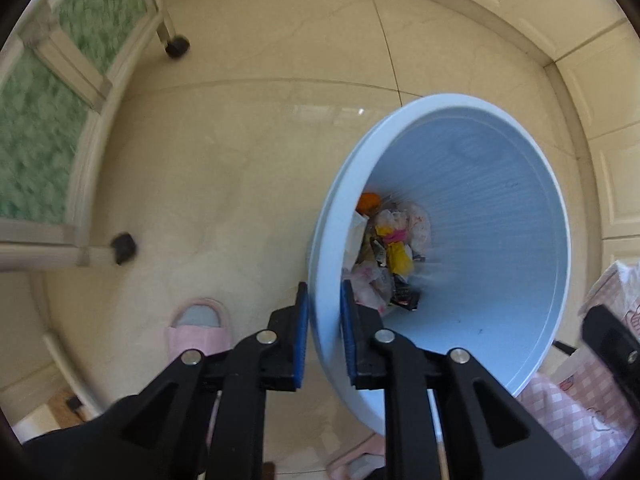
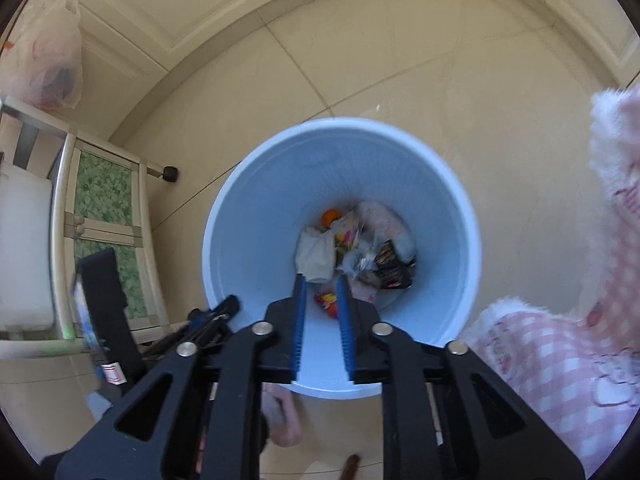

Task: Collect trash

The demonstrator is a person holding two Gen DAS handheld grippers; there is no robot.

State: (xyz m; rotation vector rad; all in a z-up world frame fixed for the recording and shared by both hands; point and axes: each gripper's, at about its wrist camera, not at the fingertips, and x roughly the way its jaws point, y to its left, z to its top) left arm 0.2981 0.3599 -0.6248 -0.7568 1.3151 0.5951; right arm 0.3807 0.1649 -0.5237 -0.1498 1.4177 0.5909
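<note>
The left gripper (image 1: 325,312) clamps the near rim of the blue bin (image 1: 500,200), one finger outside and one inside, while the right gripper (image 2: 322,308) hangs parted and empty over the mouth, the trash (image 2: 356,252) lying straight ahead beyond its tips.

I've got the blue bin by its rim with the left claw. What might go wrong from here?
1. The left claw grips only the thin near rim of the round light-blue plastic bin, which looks tilted; it may slip or swing.
2. Loose wrappers and crumpled paper lie at the bottom; further tilt might spill them onto the cream tiled floor.
3. The right claw hangs above the opening, jaws apart; it may bump the rim.
</note>
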